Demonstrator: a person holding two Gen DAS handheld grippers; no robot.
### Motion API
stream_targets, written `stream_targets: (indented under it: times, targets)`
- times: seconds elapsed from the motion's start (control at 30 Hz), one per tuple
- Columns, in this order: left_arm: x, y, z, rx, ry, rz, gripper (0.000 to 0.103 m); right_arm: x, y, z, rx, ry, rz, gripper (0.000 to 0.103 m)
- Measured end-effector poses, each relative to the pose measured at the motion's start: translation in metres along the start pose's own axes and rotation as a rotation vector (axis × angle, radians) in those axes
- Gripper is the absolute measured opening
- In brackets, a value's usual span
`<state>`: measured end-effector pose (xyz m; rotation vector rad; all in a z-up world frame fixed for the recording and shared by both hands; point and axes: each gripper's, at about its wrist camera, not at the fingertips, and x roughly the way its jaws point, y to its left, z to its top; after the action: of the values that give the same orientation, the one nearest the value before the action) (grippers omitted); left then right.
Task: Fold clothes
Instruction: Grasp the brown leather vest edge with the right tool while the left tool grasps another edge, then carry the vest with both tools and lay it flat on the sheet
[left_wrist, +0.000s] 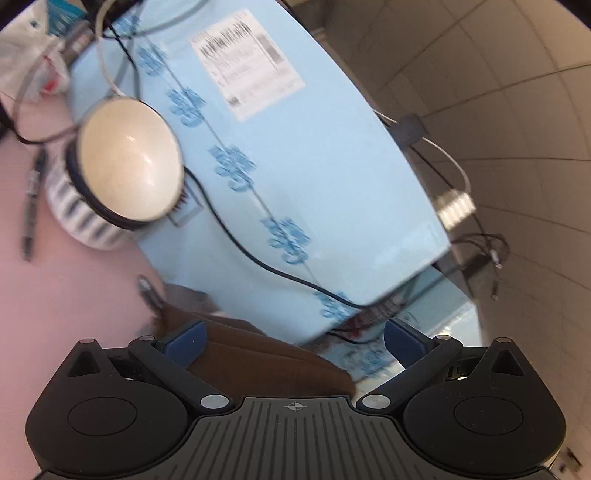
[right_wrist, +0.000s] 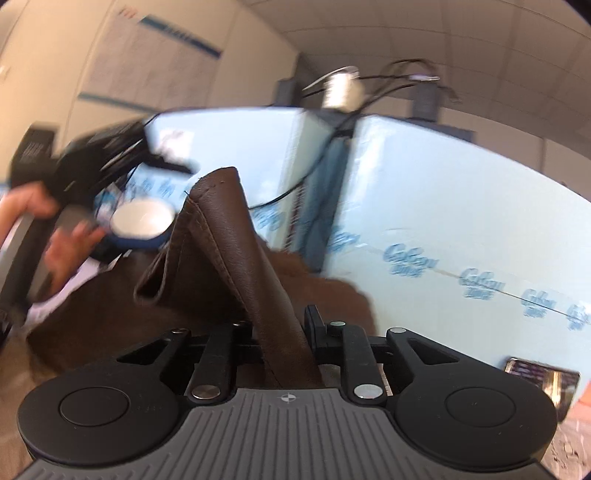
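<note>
A dark brown garment of leather-like material with stitched seams (right_wrist: 236, 258) rises in a stiff, upright fold from the right gripper (right_wrist: 282, 332), whose two black fingers are closed tightly on its lower part; the fold's stitched top edge stands well above the fingers, and a loose flap with an open edge hangs to its left. More of the brown cloth spreads low and wide behind the fold. In the left wrist view the same brown garment (left_wrist: 258, 354) lies below and between the blue-padded fingertips (left_wrist: 186, 339) of the left gripper (left_wrist: 293, 341), which stand wide apart and hold nothing. The cloth rests on a pale pink surface (left_wrist: 66, 295), open and bare toward the left. Just beyond the cloth, a large pale blue box with darker blue printed logos and a white shipping label (left_wrist: 295, 166) closes off the far side, its lower corner reaching close to the garment's edge. A black cable (left_wrist: 236, 240) trails across the box. Beside the box sits a round cream-coloured bowl with a dark blue rim and striped outside (left_wrist: 129, 166), with a dark pen (left_wrist: 33, 199) lying to its left. In the right wrist view a blurred bare hand (right_wrist: 62, 240) shows at the left edge, near the bowl.
</note>
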<state>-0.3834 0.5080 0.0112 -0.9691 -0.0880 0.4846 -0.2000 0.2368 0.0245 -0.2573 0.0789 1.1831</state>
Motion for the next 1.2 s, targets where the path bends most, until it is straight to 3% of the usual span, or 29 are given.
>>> stream_targets:
  times: [0.07, 0.13, 0.2, 0.27, 0.43, 0.5, 0.53, 0.57, 0.63, 0.77, 0.93, 1.0, 1.2]
  targets:
    - [-0.017, -0.003, 0.006, 0.019, -0.022, 0.098, 0.103, -0.005, -0.013, 0.004, 0.050, -0.019, -0.021, 0.014]
    - [-0.024, 0.004, 0.007, 0.019, 0.017, 0.132, 0.103, -0.008, -0.021, 0.006, 0.088, -0.029, -0.037, 0.013]
    - [-0.021, 0.013, 0.004, -0.013, 0.047, 0.102, 0.103, -0.009, -0.027, 0.006, 0.117, -0.034, -0.048, 0.012]
    - [-0.009, 0.018, 0.000, -0.035, 0.074, 0.009, 0.103, -0.010, -0.034, 0.007, 0.144, -0.037, -0.044, 0.012]
    - [0.014, -0.004, -0.019, 0.144, 0.078, 0.088, 0.101, -0.012, -0.049, 0.009, 0.211, -0.038, -0.017, 0.012]
    - [0.023, -0.013, -0.027, 0.216, 0.079, 0.120, 0.065, -0.013, -0.056, 0.009, 0.229, -0.042, -0.013, 0.012]
    - [0.028, -0.017, -0.031, 0.252, 0.080, 0.136, 0.022, -0.014, -0.060, 0.009, 0.246, -0.041, -0.012, 0.011]
    - [0.032, -0.022, -0.035, 0.288, 0.081, 0.153, 0.014, -0.014, -0.064, 0.010, 0.264, -0.040, -0.011, 0.008]
    - [0.023, -0.034, -0.040, 0.357, 0.053, 0.096, 0.001, -0.018, -0.074, 0.013, 0.297, -0.046, -0.018, 0.007]
    - [-0.015, -0.077, -0.050, 0.407, -0.086, -0.054, 0.001, -0.046, -0.103, 0.019, 0.366, -0.095, -0.021, 0.005]
    - [-0.051, -0.142, -0.070, 0.467, -0.210, -0.174, 0.001, -0.088, -0.155, 0.028, 0.477, -0.154, -0.032, 0.004]
    - [-0.052, -0.164, -0.079, 0.480, -0.230, -0.207, 0.001, -0.106, -0.175, 0.029, 0.494, -0.182, -0.058, 0.004]
    - [-0.004, -0.210, -0.127, 0.476, -0.142, -0.320, 0.001, -0.153, -0.253, 0.009, 0.514, -0.189, -0.206, 0.004]
